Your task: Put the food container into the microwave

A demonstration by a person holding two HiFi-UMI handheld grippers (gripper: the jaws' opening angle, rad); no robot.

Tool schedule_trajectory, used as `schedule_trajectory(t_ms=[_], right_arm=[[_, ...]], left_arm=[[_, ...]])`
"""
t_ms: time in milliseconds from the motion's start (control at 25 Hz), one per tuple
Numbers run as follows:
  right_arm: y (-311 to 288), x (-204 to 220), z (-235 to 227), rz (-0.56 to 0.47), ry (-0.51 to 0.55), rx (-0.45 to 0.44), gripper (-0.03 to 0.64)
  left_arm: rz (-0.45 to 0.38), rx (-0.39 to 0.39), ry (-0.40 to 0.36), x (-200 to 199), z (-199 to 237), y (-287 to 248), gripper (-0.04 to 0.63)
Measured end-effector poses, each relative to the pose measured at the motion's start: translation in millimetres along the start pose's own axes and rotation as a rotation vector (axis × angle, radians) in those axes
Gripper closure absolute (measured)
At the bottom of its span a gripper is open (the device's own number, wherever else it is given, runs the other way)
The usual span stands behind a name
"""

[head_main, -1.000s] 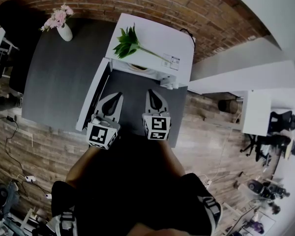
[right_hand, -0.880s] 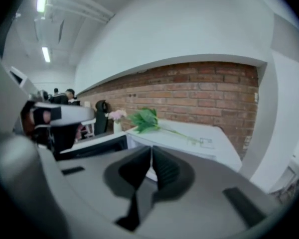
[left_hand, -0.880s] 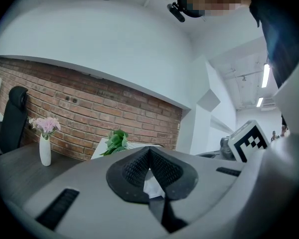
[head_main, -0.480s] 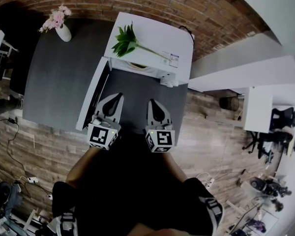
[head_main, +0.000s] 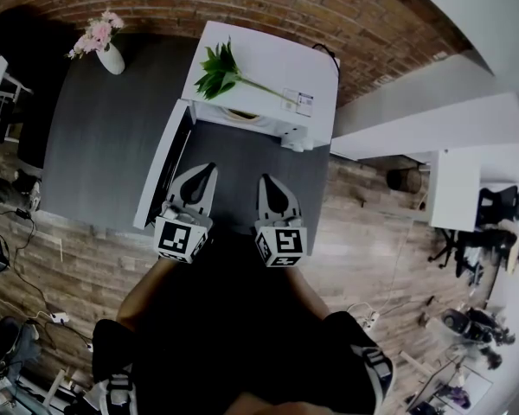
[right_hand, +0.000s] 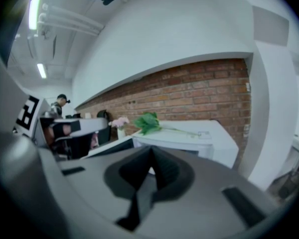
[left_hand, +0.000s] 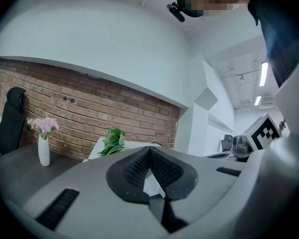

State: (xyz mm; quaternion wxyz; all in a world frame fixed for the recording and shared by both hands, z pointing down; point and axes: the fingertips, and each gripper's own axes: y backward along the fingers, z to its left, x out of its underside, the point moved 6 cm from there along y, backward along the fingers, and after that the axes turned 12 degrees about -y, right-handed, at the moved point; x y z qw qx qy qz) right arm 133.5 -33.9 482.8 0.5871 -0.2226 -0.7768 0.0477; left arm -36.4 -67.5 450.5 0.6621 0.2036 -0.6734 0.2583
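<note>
Microwave (head_main: 272, 63), white, boxy, door (head_main: 163, 173) open

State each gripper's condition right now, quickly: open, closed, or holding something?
Left gripper: closed, holding nothing.
Right gripper: closed, holding nothing.

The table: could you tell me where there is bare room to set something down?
Bare: the wide stretch of table left of the microwave door, from the vase to the near edge. Crowded: the strip before the microwave, where the left gripper and right gripper hover.
</note>
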Motion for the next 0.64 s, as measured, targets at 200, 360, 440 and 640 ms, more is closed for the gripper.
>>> schedule_trajectory(t_ms=[200,360,440,640], right_arm=[[-0.2,0.9,-0.1,0.000,0.014,0.001,0.584],[-0.6,2.2,0.2,0.010,0.021,0.001,0.584],[-0.2,3.3,1.0,0.012,0.016,-0.002,0.584],[-0.7,3.7,0.3,0.012,0.035,0.000,0.584]], left_arm=[[-0.001,-0.002,0.002,0.0,-0.7,0.7,0.565],[-0.003,-0.001,-0.002,0.2,-0.8,0.4,0.564],[-0.004,0.000,-0.001,-0.1,-1.2,1.1,0.563],[-0.005,-0.001,0.000,1.0,-1.2,1.8,0.563]])
